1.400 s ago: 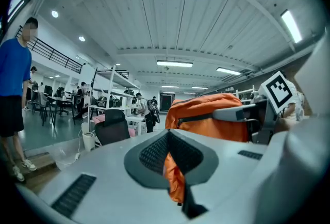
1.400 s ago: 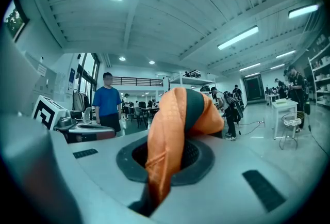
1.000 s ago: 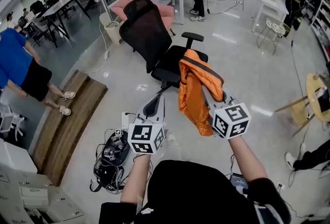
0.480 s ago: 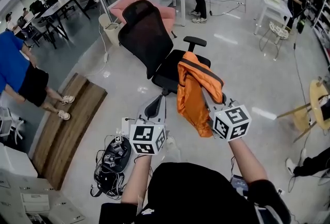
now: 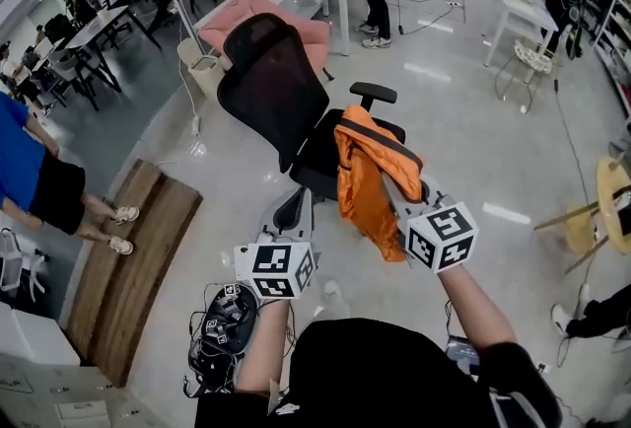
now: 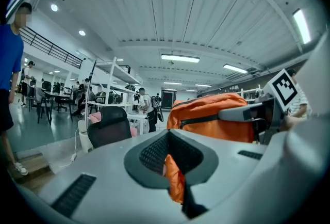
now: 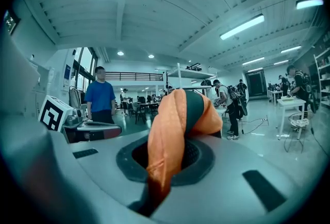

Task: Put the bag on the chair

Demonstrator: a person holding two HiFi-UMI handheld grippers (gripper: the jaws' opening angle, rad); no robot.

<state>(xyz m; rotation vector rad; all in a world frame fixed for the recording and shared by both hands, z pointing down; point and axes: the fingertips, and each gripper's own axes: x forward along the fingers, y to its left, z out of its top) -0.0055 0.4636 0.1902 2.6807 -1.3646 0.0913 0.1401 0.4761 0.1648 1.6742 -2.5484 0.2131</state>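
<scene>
— How does the bag look from where you stand?

— The bag (image 5: pixel 365 189) is bright orange, made of thin soft cloth, very wrinkled, with a dark band across its upper part. It hangs down long and loose.

— And where is it now?

— In the air above the floor (image 5: pixel 473 140), held up in front of the seat of the black chair (image 5: pixel 271 71). Seen from above, its top covers the front edge of the seat. I cannot tell whether it touches there.

— What about the two tools?

— The right tool (image 5: pixel 407 184) is closed firmly on a twisted fold of the orange cloth, and the dark band passes just beyond its jaws. The left tool (image 5: pixel 296 197) has its jaws together too, with a small tongue of the same orange cloth pinched between them. The big body of the bag rises to its right side.

— Please count the things for me.

— One orange bag. One black chair with a mesh back; of its armrests I see only one. Two tools, one in each hand of the person. Behind the chair is one pink cushioned seat (image 5: pixel 251 7). On the floor at the left lies one wooden board (image 5: pixel 128 258), and next to it one dark heap of cables (image 5: pixel 222 318).
</scene>
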